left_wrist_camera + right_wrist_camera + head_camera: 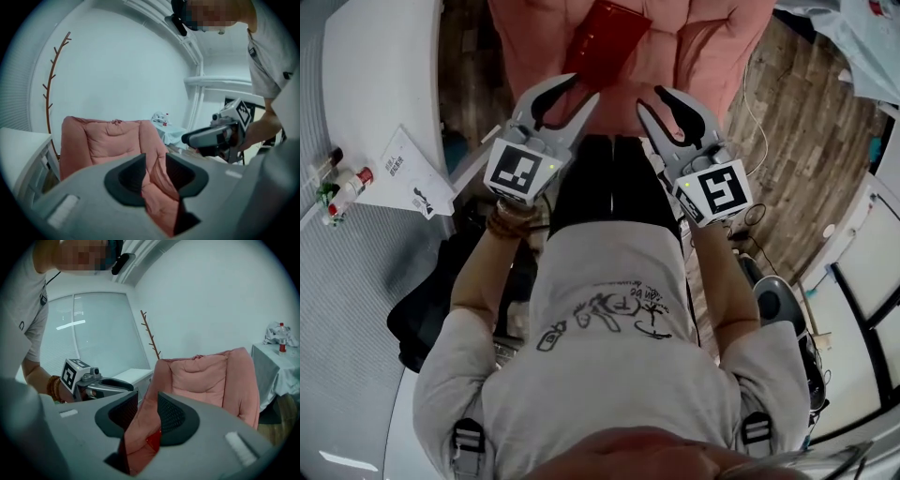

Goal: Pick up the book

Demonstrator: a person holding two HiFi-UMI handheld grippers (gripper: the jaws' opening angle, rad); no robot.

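Head view: book (607,33) lies slanted, long axis upper-right to lower-left.

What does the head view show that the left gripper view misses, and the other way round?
Only the head view shows the red book lying on the seat, and the wooden floor. Only the left gripper view shows the bare branch stand against the white wall. Both show the pink armchair and the right gripper, its jaws apart with nothing held.
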